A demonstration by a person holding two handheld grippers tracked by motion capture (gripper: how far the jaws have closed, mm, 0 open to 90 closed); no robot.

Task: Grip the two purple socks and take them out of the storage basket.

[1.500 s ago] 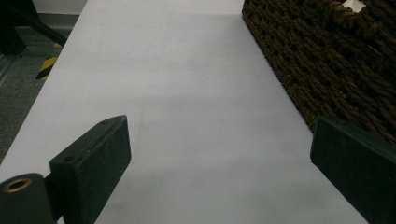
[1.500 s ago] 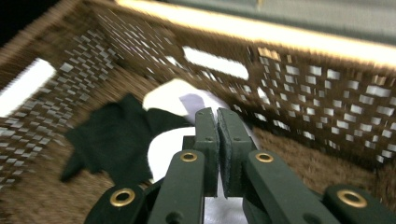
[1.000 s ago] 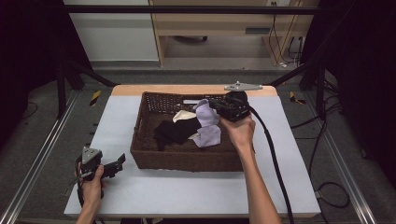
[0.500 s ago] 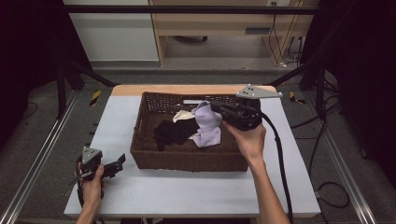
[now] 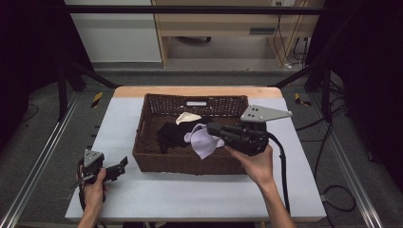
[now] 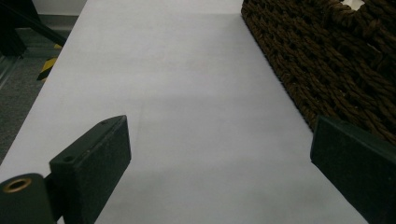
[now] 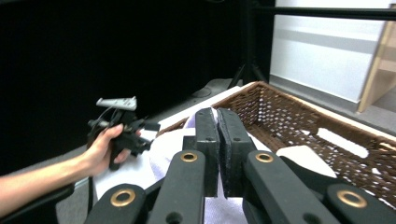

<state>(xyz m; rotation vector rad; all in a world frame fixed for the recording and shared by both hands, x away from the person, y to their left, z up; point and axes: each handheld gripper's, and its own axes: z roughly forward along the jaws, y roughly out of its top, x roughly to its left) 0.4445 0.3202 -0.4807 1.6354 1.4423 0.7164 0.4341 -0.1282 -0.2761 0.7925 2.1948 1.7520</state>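
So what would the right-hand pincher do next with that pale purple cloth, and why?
Probably lift it a little higher and carry it toward the person's side. The right gripper is shut on the lilac cloth, which hangs partly raised over the wicker basket, its lower end low inside. The left gripper waits open on the table.

Honestly, no readable text anywhere here, no labels, brand names or numbers. Closest thing to a sign is the yellow-and-black hazard tape (image 5: 97, 99) on the floor, far left of the table, just stripes with no wording; a scrap of it also turns up at the left edge of the left gripper view. A second striped piece (image 5: 299, 99) sits on the floor at the far right. The wicker basket (image 5: 157, 164) and the grey plate (image 5: 264, 113) atop the right gripper carry no lettering, only plain screw holes.
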